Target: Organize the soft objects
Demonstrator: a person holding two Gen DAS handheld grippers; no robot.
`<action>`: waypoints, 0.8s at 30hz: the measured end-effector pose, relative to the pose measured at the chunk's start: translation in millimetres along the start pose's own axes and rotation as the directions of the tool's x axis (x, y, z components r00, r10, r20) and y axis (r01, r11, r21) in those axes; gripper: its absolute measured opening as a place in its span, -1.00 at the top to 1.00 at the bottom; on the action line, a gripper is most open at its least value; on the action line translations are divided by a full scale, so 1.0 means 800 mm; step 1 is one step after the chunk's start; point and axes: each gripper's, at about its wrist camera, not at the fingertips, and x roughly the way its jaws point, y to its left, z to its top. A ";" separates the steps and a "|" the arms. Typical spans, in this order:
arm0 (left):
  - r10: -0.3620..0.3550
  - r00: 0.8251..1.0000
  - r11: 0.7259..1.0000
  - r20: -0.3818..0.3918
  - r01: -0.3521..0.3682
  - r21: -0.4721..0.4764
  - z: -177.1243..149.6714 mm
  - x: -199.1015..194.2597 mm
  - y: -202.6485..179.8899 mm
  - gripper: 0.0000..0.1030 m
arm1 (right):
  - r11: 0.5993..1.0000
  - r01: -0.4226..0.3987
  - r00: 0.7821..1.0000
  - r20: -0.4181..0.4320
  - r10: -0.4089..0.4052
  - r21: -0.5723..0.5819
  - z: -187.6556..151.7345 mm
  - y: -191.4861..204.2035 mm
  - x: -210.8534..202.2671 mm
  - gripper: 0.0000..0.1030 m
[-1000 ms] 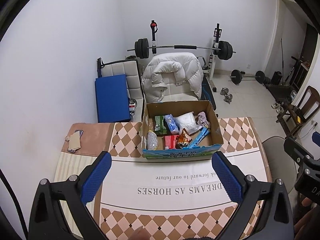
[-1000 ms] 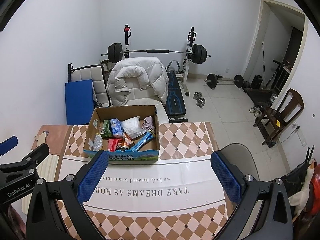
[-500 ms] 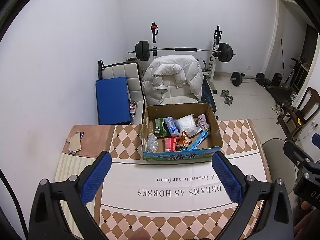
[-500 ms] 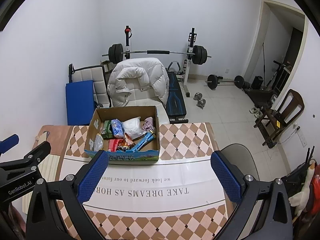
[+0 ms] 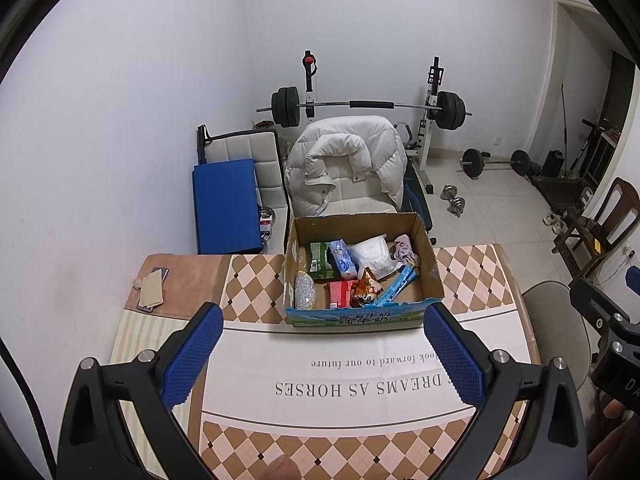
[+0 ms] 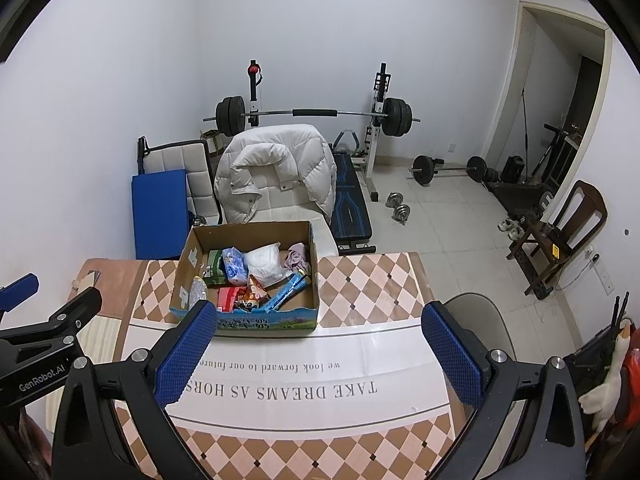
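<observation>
With both the left gripper (image 5: pixel 320 354) and right gripper (image 6: pixel 318 352) spread wide and empty, approach the cardboard box (image 5: pixel 362 316) from above, pinching one soft packet centrally.

An open cardboard box (image 5: pixel 362 314) with a blue-and-green printed front sat at the middle of the frame on the far part of the table. Inside lay a jumble: a white soft bundle (image 5: pixel 374 256) toward the back, a pinkish cloth (image 5: pixel 405 250) crumpled in the back right corner, a blue packet (image 5: pixel 343 262) beside a green packet (image 5: pixel 319 257), a red packet (image 5: pixel 340 294), and a long blue wrapper (image 5: pixel 398 289) lying slantwise along the front.
</observation>
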 end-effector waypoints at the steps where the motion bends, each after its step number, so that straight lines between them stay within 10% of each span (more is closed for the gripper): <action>1: 0.001 1.000 1.000 0.000 -0.001 -0.001 0.000 0.000 0.000 -0.99 | 1.000 0.002 1.000 0.003 -0.002 0.001 0.000 0.000 -0.001 -1.00; 24: 0.031 0.998 0.999 0.050 -0.031 -0.008 0.004 -0.013 0.006 -0.99 | 1.000 0.002 1.000 0.028 -0.002 0.011 0.009 -0.002 -0.013 -1.00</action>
